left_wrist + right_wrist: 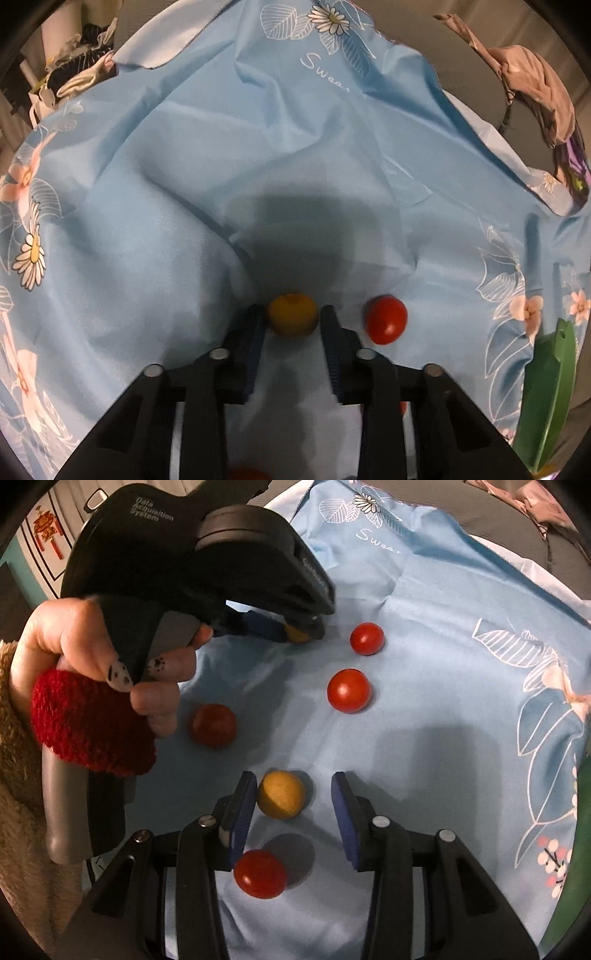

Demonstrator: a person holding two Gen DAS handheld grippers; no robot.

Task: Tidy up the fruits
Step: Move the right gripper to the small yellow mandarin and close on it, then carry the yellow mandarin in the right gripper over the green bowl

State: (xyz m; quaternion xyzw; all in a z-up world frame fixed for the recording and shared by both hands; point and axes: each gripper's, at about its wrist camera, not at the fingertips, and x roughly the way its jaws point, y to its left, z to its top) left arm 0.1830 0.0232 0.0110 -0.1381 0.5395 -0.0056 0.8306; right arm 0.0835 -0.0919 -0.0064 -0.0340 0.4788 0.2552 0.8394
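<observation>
Left hand-held gripper is clamping one yellow fruit; right hand-held gripper is straddling another yellow fruit, pads not yet gripping.

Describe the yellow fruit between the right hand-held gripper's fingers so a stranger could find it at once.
Start at the blue floral cloth and find the right hand-held gripper at its near edge. The yellow fruit lies between its blue pads, against the left one, clear of the right. The nearest fruit is a red one; the only other yellow fruit sits clamped in the left hand-held gripper.
</observation>
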